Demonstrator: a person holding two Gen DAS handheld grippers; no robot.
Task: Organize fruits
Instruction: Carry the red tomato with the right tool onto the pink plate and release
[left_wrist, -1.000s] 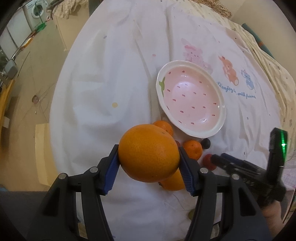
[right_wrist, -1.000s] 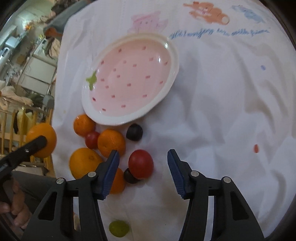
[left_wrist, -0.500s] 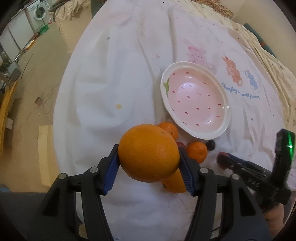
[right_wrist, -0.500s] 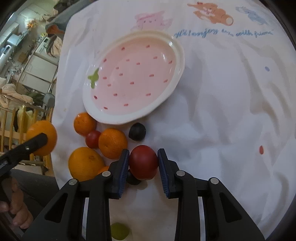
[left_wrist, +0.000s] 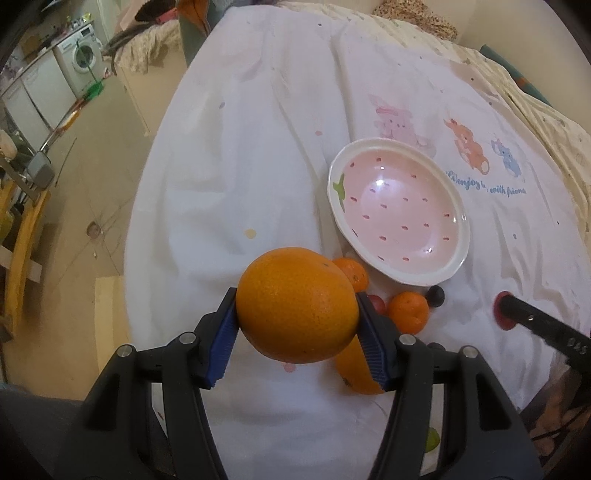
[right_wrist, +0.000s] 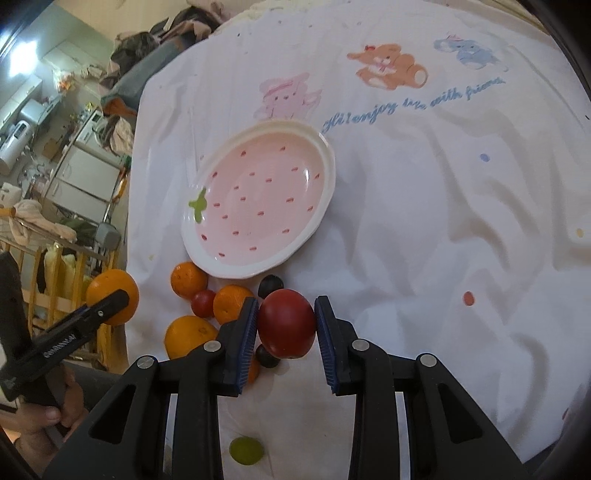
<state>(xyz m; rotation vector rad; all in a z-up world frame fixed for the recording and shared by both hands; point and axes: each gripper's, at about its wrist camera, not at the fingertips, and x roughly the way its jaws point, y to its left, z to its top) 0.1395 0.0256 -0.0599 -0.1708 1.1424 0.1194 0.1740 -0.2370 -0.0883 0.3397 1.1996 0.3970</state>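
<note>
My left gripper (left_wrist: 297, 336) is shut on a large orange (left_wrist: 297, 304) and holds it above the cloth, left of and below the plate; it also shows in the right wrist view (right_wrist: 112, 301). My right gripper (right_wrist: 286, 332) is shut on a dark red round fruit (right_wrist: 287, 323), lifted just off the cloth below the plate. The pink strawberry-pattern plate (left_wrist: 400, 210) (right_wrist: 258, 201) lies empty on the white cloth. Small oranges (right_wrist: 188, 278) (right_wrist: 231, 302), a big orange (right_wrist: 188, 336), a small red fruit (right_wrist: 203, 302) and dark grapes (right_wrist: 270, 285) lie below the plate.
A green grape (right_wrist: 245, 450) lies near the cloth's front edge. The white cloth (right_wrist: 424, 221) with cartoon animal prints covers the table. The table's left edge drops to the floor (left_wrist: 92, 184), with a washing machine (left_wrist: 79, 61) and furniture beyond.
My right gripper closed on the red fruit and lifted it off the cloth. My left gripper rose and pulled back a little with the orange still held.
</note>
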